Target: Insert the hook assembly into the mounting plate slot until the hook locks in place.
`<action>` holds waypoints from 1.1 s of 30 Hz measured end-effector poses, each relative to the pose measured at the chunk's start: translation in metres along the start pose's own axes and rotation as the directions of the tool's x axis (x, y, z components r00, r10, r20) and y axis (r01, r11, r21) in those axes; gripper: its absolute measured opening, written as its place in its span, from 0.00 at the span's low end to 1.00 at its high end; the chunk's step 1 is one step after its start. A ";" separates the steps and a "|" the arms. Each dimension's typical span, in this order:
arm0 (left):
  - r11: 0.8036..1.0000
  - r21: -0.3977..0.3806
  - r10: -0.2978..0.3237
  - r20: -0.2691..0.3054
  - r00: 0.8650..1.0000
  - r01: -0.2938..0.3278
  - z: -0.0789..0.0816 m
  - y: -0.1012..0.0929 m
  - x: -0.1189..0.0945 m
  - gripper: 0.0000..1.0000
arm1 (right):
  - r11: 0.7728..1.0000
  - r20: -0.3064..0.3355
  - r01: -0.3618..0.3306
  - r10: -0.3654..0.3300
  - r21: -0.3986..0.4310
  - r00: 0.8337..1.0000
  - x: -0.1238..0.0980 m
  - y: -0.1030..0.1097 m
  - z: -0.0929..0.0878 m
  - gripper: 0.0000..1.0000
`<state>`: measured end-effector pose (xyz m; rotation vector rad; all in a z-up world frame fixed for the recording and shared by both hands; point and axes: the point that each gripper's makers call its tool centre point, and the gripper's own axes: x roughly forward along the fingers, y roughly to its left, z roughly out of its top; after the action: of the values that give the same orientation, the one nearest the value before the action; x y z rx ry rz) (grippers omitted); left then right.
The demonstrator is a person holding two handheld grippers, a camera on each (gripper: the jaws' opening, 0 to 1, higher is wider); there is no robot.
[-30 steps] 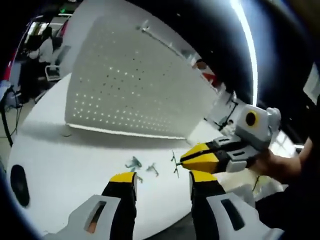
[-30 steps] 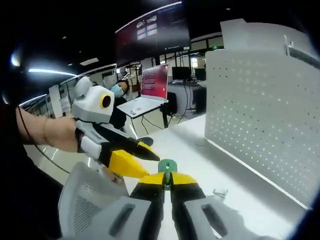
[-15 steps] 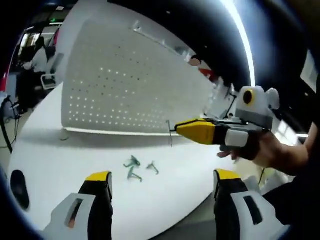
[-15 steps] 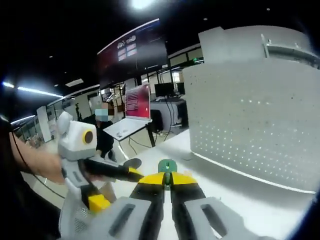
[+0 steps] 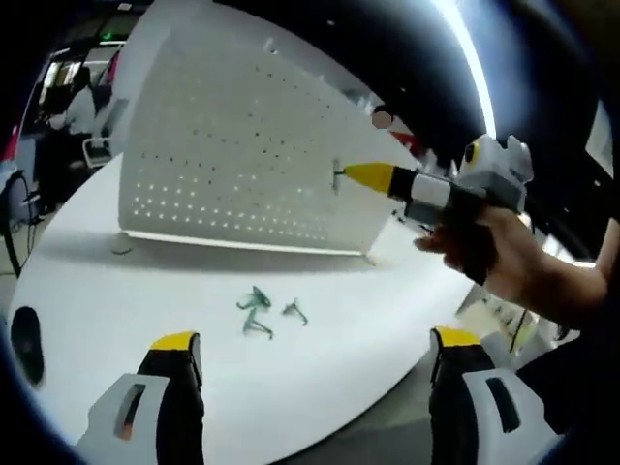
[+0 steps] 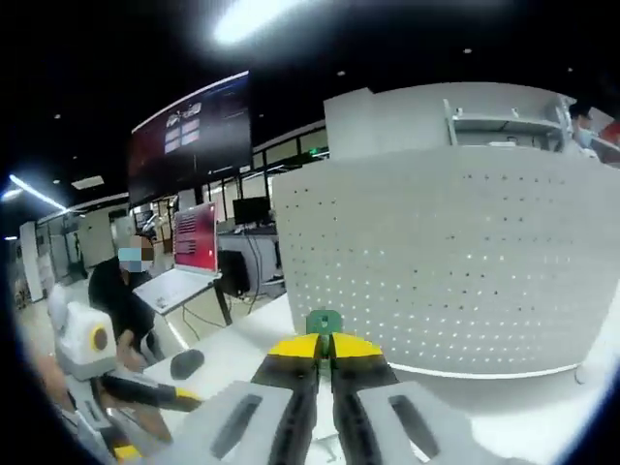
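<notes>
A white perforated mounting plate (image 5: 242, 155) stands upright on the white table (image 5: 116, 291). My right gripper (image 5: 360, 175) reaches in from the right, shut on a small green hook (image 5: 336, 177) whose tip is at the plate's face, near its right side. In the right gripper view the yellow jaws (image 6: 324, 341) pinch the green hook (image 6: 324, 321) straight in front of the plate (image 6: 455, 262). My left gripper (image 5: 315, 354) hangs low over the table, wide open with nothing in it. Loose green hooks (image 5: 257, 312) lie on the table in front of it.
A black mouse (image 5: 23, 344) lies near the table's left edge. The plate rests on a small foot (image 5: 121, 246). A person sits at a laptop (image 6: 197, 240) on another desk behind. The table's near edge curves just in front of my left jaws.
The right gripper has carried the hook up and away from the left gripper to the plate's face. The left gripper's jaws have spread wider apart.
</notes>
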<state>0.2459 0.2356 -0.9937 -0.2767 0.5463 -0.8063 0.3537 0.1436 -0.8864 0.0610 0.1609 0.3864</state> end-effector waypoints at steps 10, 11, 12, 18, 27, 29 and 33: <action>1.000 -0.006 -0.004 0.016 1.000 0.005 0.001 0.000 -0.002 1.00 | 0.991 0.147 0.131 -0.128 -0.014 0.981 0.017 -0.029 0.044 0.00; 1.000 -0.009 -0.006 0.022 1.000 0.006 0.001 0.000 -0.003 1.00 | 0.990 0.155 0.140 -0.137 -0.012 0.978 0.018 -0.031 0.047 0.00; 1.000 -0.010 -0.007 0.029 1.000 0.007 0.002 0.000 -0.003 1.00 | 0.987 0.174 0.159 -0.154 -0.012 0.973 0.019 -0.035 0.053 0.00; 1.000 -0.022 -0.017 0.030 0.999 0.018 0.003 -0.002 -0.004 0.96 | 0.980 0.223 0.198 -0.195 0.007 0.955 0.032 -0.049 0.070 0.00; 0.999 -0.045 -0.017 0.017 1.000 0.018 0.000 0.000 -0.003 0.94 | 0.960 0.272 0.279 -0.277 0.034 0.922 0.046 -0.083 0.088 0.00; 0.998 -0.054 -0.020 0.018 1.000 0.021 0.001 0.001 -0.003 0.95 | 0.956 0.284 0.288 -0.290 0.051 0.914 0.047 -0.090 0.092 0.00; 0.998 -0.061 -0.015 0.026 1.000 0.016 0.002 0.003 -0.003 0.95 | 0.945 0.303 0.318 -0.327 0.078 0.895 0.051 -0.103 0.096 0.00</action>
<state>0.2466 0.2400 -0.9921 -0.3474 0.5461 -0.8011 0.4546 0.0652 -0.8084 0.1193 -0.1379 0.0379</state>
